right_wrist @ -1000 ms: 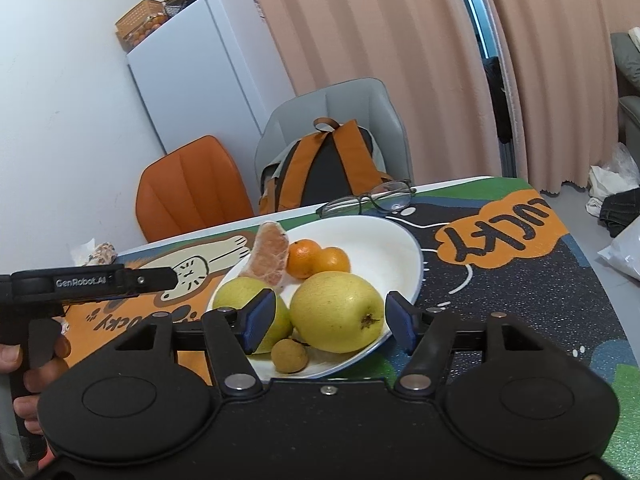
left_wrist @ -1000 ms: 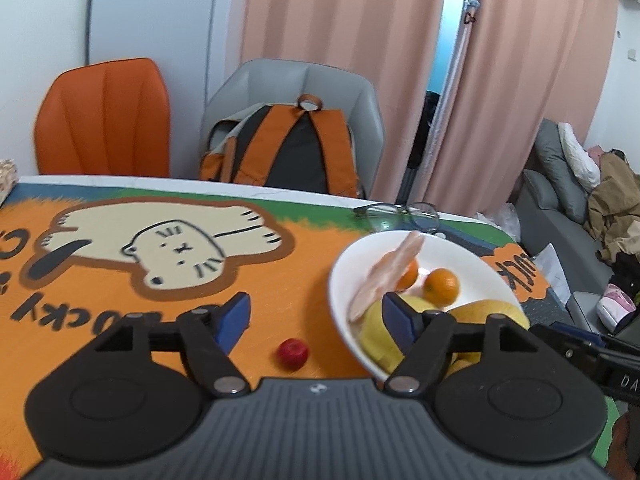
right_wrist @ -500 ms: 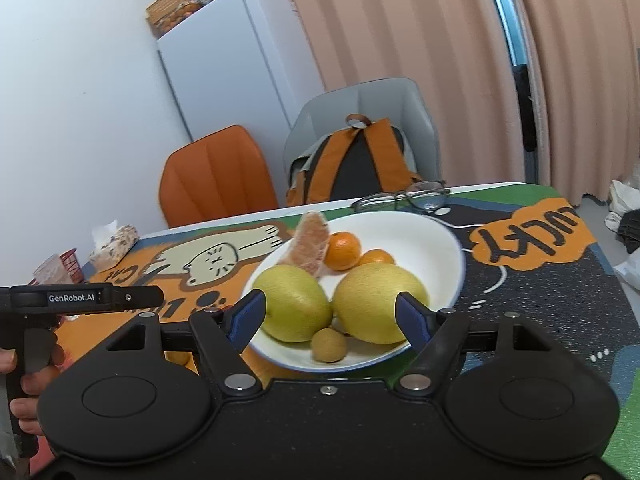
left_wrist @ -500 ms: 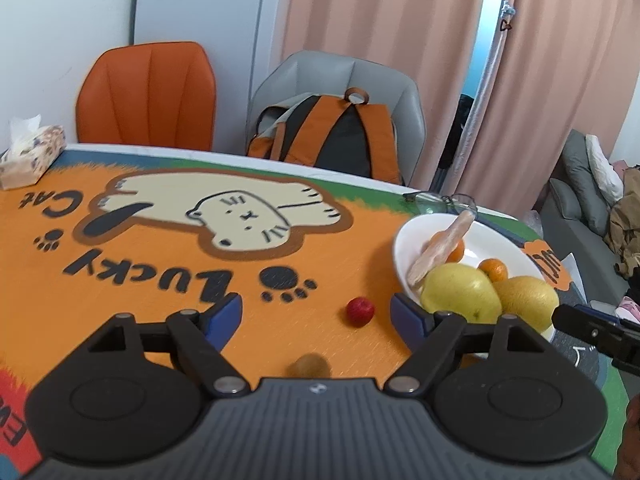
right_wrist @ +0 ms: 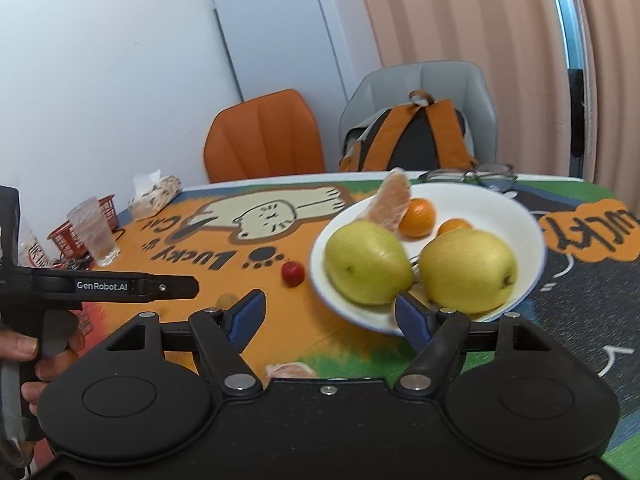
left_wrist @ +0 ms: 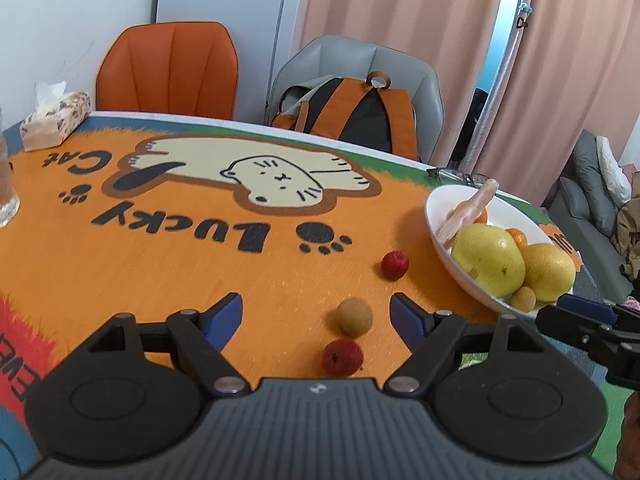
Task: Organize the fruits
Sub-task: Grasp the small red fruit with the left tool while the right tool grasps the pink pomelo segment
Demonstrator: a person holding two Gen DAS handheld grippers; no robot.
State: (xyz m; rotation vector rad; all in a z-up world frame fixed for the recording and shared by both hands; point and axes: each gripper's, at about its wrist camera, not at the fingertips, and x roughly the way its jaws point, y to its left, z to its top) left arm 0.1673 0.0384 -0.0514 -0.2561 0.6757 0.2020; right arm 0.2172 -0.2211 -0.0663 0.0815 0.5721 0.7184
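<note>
Both grippers, left [left_wrist: 316, 314] and right [right_wrist: 330, 316], agape, empty; pomelo wedge [right_wrist: 390, 205] upright in bowl [right_wrist: 500, 204].

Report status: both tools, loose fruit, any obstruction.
Left tool open, empty, over the brown fruit. Right tool open, empty, at the plate rim. Three small fruits loose on the mat; nothing blocking.

Fruit lying on mat [left_wrist: 168, 264] and in bowl [left_wrist: 434, 210].
Two pears [left_wrist: 490, 258] sitting in bowl; longan [left_wrist: 352, 316] and lychee [left_wrist: 343, 357] lying left of it, tissue box [left_wrist: 54, 120] sitting far left.
</note>
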